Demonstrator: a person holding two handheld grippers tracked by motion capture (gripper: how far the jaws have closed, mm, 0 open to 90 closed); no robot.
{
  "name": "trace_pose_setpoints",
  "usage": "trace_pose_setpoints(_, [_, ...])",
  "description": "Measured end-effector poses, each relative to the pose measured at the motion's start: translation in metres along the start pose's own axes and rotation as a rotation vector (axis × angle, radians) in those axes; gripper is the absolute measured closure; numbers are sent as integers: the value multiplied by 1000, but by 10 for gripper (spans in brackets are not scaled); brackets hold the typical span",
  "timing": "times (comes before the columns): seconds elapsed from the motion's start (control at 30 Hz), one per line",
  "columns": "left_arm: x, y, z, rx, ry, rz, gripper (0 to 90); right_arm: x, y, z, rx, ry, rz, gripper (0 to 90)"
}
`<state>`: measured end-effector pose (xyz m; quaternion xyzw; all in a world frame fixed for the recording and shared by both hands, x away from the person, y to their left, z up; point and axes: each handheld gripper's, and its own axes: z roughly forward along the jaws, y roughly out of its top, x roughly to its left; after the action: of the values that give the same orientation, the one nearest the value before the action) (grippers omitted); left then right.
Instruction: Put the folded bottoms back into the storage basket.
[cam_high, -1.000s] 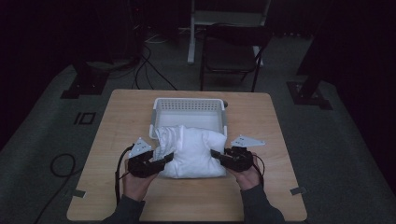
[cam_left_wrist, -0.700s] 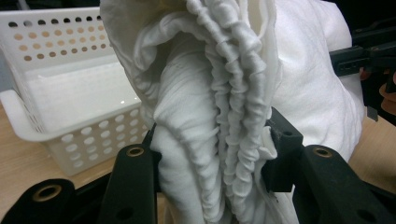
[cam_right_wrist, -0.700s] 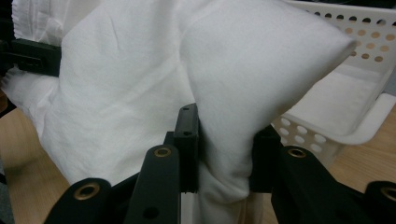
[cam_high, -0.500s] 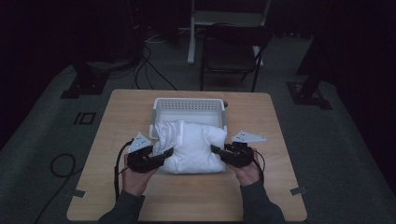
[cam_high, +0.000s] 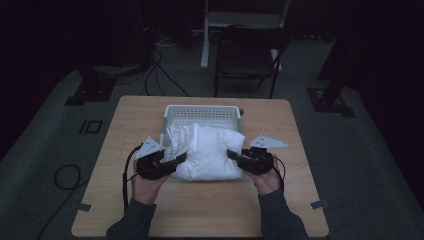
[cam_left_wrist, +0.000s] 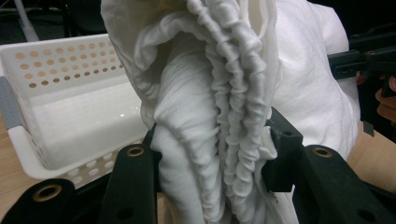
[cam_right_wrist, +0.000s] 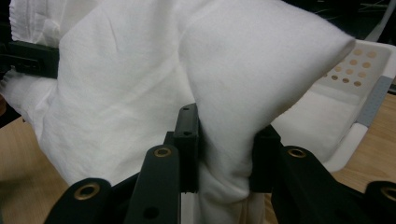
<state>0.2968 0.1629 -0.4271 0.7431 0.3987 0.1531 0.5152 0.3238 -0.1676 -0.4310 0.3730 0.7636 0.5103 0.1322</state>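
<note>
both grippers pinch the white cloth bundle (cam_high: 206, 152) at the basket's (cam_high: 202, 111) near edge.

Wooden table (cam_high: 210, 210), dark folding chair (cam_high: 247, 60) behind, floor cables (cam_high: 160, 70)

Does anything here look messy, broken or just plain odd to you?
Nothing looks broken or spilled. The white cloth bundle is bunched rather than neatly folded, pinched on each side by the left hand-held gripper and the right hand-held gripper. It sits half over the near edge of the white basket, not inside it.
</note>
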Motion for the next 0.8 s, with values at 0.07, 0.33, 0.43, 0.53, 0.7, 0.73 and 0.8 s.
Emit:
trace_pose_setpoints(0.07, [0,2,0,-4,1,1,558,0,2,0,-2,-2,-1,712])
trace_pose_setpoints(0.33, [4,10,2,-11,2,4,559,-4,11,1,-11,-7,-3,712])
trace_pose_setpoints(0.43, [7,13,3,-13,2,2,559,-4,14,3,-13,-9,-5,712])
trace_pose_setpoints(0.53, [9,14,5,-17,1,-4,559,-6,16,4,-12,-11,-4,712])
trace_pose_setpoints(0.7, [12,15,8,-15,0,-6,559,-8,18,7,-12,-16,2,712])
trace_pose_setpoints(0.73, [13,16,9,-15,0,-7,559,-9,18,7,-12,-17,4,712])
trace_pose_setpoints(0.8, [14,16,11,-13,-1,-5,559,-10,19,8,-10,-20,4,712])
